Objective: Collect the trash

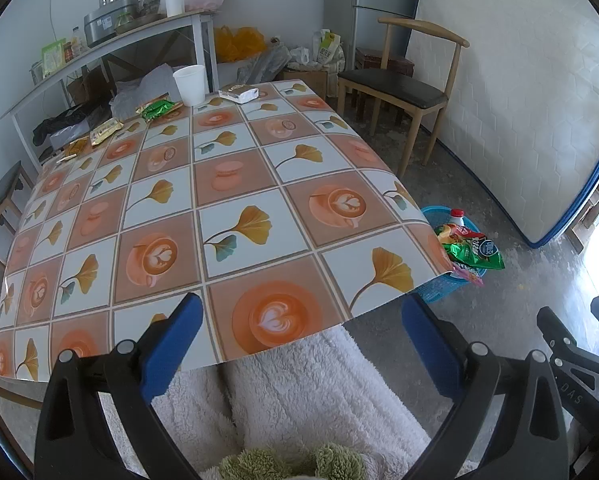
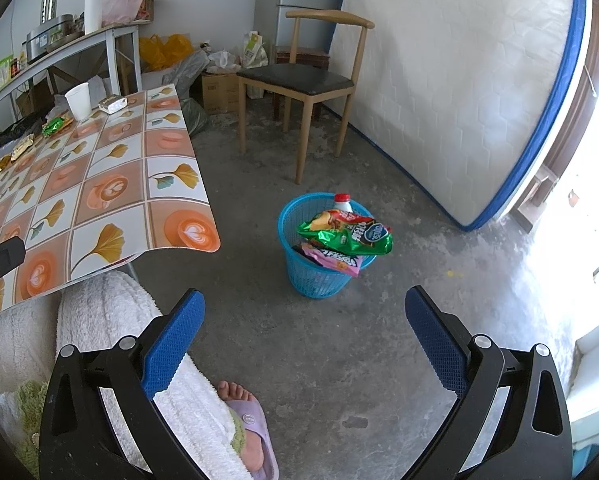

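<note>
On the far edge of the bench [image 1: 235, 184], well apart from both tongs, the remaining trash lies in a loose row: a white paper cup [image 1: 190, 85] standing upright, a white-and-brown packet [image 1: 238, 93] just beside it, a green wrapper [image 1: 158, 109] and two gold wrappers [image 1: 106, 131] further left. The left tongs [image 1: 299, 336] hover over the near bench edge, spread wide with nothing between them, pointing across the tiled cloth toward that row. The right tongs [image 2: 304, 340] are likewise spread and hold nothing, angled down over the concrete floor [image 2: 339, 352]. Ahead of them, near but not touching, stands a blue basket [image 2: 315, 276] holding a green snack bag [image 2: 345, 236], a pink bag [image 2: 333, 260] and a white bottle [image 2: 342, 202].
</note>
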`<state>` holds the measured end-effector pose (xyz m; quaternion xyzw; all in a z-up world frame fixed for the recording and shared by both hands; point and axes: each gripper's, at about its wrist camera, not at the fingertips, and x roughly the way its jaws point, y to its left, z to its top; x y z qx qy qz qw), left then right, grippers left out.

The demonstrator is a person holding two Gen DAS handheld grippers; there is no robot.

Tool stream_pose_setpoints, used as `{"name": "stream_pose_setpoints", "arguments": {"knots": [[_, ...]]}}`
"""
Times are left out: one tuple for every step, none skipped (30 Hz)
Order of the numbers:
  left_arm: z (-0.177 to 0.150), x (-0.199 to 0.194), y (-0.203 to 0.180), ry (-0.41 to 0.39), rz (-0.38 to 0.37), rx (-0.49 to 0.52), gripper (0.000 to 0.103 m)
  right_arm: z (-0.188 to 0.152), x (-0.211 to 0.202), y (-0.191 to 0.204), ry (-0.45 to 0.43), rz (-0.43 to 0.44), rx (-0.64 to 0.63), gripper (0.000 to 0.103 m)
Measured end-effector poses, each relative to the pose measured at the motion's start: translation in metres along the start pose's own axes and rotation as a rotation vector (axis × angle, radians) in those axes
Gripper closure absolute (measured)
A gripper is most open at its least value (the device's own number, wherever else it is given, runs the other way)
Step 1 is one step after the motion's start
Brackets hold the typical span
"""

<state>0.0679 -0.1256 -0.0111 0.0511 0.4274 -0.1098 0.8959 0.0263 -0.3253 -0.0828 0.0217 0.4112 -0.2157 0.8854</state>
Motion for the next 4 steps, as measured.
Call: {"name": "stream_pose_setpoints", "arguments": {"knots": [[-0.0002,0.0000,-0.0001,0.000,0.000,0.000,0.006,0.0000,-0.0001,0.0000,0.000,0.000,0.001,0.007],[-0.0002,-0.0002,0.0001,0.000,-0.001,0.000,0.006,0.0000,-0.0001,0.0000,-0.001,0.001,0.001,0.007],[-0.0001,-0.0005,0.0001,0.001,-0.003,0.002,0.006,0.0005,-0.0002,0.0004,-0.001,0.001,0.001,0.007],[0.0002,-0.0006,-0.0001,0.003,-0.005,0.003,0.006,0.0000,0.0000,0.0000,-0.001,0.001,0.000,0.007]]}}
